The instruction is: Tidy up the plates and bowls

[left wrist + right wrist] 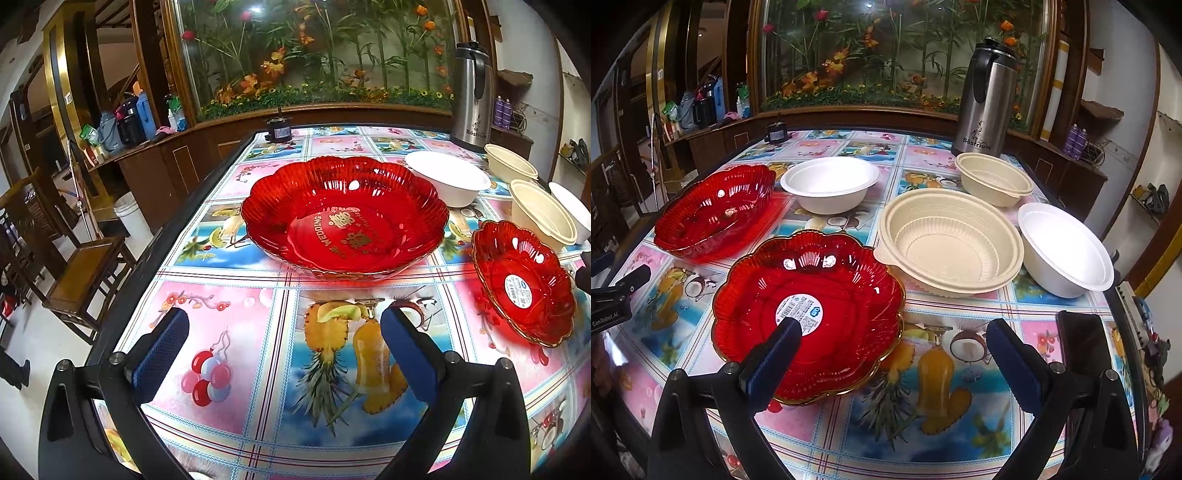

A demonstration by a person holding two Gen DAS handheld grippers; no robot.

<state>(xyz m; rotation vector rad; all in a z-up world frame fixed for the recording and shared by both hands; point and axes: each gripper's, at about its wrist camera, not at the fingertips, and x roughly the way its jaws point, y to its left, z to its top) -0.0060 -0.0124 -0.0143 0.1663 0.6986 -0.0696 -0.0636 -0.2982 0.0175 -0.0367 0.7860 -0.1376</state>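
Table (960,314) under a glossy fruit-print cloth; all dishes sit on it, none stacked.

Far left: your left gripper (284,332) hangs above bare cloth, fingers spread wide, nothing between the blue pads (162,354). Its black body also shows at the left edge of the right wrist view (613,295).

Ahead of it: large red plate (343,218), scalloped rim, gold lettering in its centre. Seen again, smaller, in the right wrist view (713,210).

Just right of that plate and further back: white bowl (829,182), upright.

Nearer you: small red plate (812,314), gold-edged rim, round white label in the middle. In the left wrist view it sits at the right (524,280).

Your right gripper (892,343) is open wide. Its left finger (775,354) overlaps the small red plate in view, tip by the label; contact cannot be judged. Its right finger is over bare cloth, well off the plate.

Right of the small red plate: large cream bowl (949,240), ribbed inside, very close to the plate's rim.

Behind it: smaller cream bowl (993,179), beside a steel thermos jug (986,99).

Far right: second white bowl (1067,247), near the table edge.
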